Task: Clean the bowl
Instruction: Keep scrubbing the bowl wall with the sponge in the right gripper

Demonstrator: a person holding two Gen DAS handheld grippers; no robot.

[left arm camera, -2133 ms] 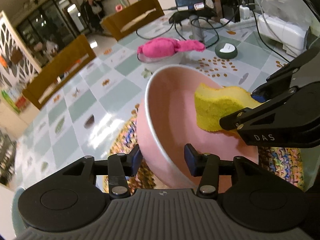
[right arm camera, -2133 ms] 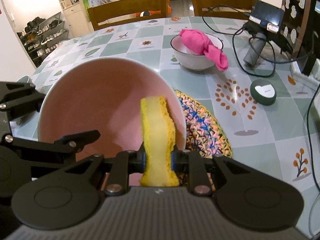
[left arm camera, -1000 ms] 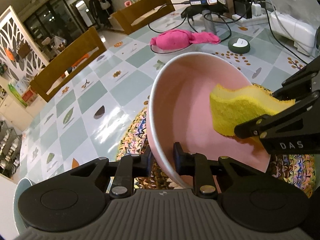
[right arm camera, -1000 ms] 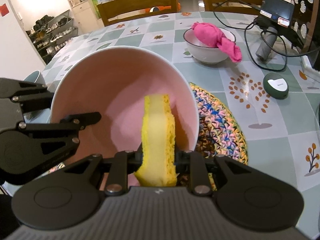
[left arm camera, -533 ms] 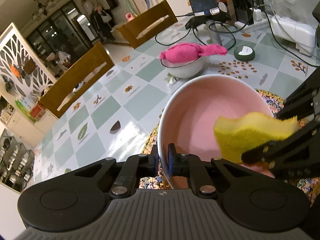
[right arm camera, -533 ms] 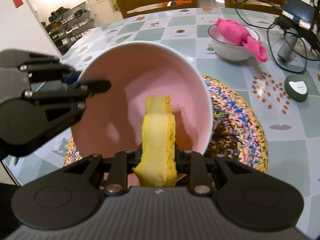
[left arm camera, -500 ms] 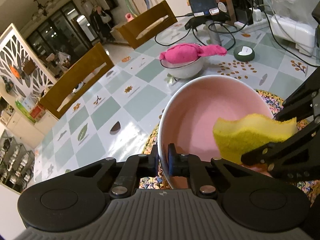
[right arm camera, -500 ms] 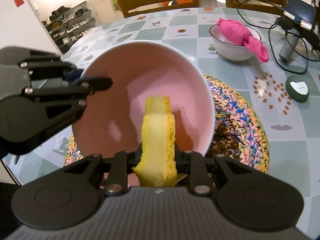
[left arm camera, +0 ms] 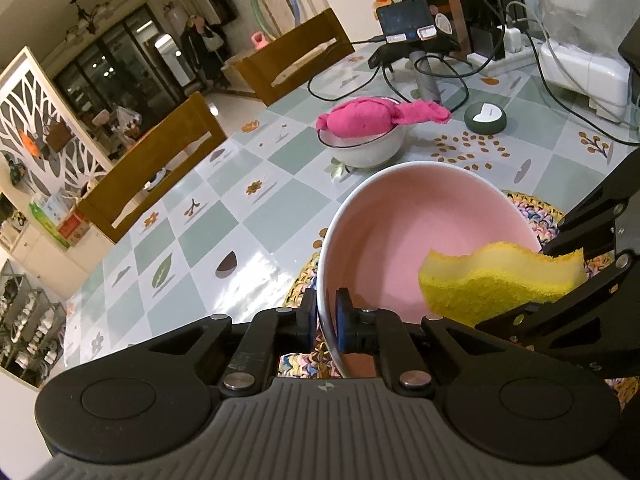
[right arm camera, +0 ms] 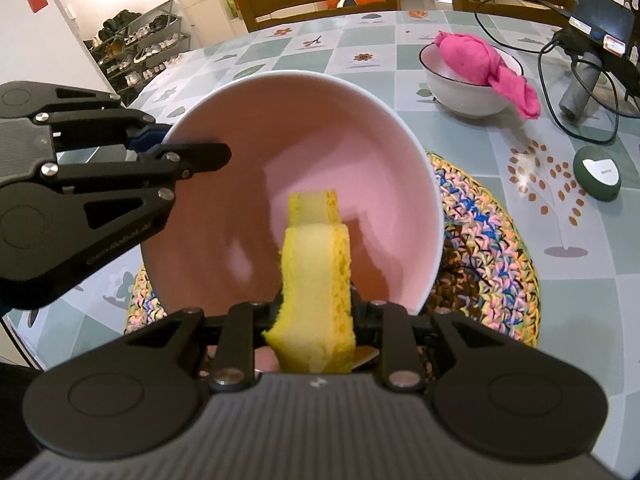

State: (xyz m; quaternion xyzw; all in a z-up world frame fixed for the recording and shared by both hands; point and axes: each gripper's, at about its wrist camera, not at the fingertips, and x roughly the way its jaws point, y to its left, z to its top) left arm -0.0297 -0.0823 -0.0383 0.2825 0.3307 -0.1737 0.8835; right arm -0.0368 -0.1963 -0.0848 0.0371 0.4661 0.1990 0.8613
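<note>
Glossy pink bowl [right arm camera: 320, 152], porous yellow sponge [right arm camera: 318, 280], woven mat [right arm camera: 488, 240]

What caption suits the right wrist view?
Right gripper holds a yellow sponge inside a tilted pink bowl clamped at its rim by the left gripper.

Your left gripper [left arm camera: 325, 316] and right gripper [right arm camera: 316, 314] are matte black, each with a ribbed grey housing flanked by two round discs. Silver screws stud the linkage arms, blue pads line your left fingertips [left arm camera: 343, 312], and faint lettering marks one arm.
</note>
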